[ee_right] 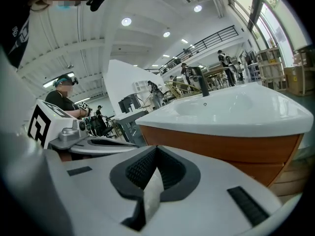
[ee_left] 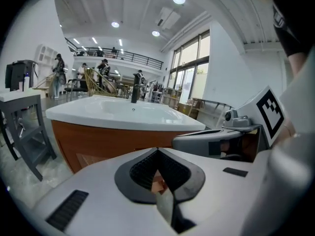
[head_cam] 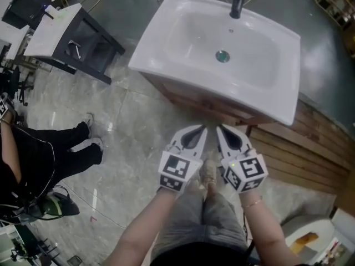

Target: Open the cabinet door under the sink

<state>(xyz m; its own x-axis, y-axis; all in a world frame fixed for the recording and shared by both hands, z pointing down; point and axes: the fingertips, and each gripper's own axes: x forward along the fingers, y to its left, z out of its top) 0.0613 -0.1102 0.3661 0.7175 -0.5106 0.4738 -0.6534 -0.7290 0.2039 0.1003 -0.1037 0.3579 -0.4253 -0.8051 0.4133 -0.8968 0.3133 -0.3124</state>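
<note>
Evidently no grasp is under way yet: the left gripper [head_cam: 201,131] and the right gripper [head_cam: 222,129] are held side by side, almost touching, each with its jaws pressed together on nothing, probably because no handle is within reach to take. Both point forward and slightly downward at the wooden cabinet [head_cam: 191,100] just ahead of their tips. Its door is tucked below the overhang of the white sink [head_cam: 152,49], which hides most of the front from above, so no handle or door edge can be made out. Farthest from the grippers, the black faucet [head_cam: 238,1] stands at the basin's back rim. To pull the door, the jaws would likely have to part first.
</note>
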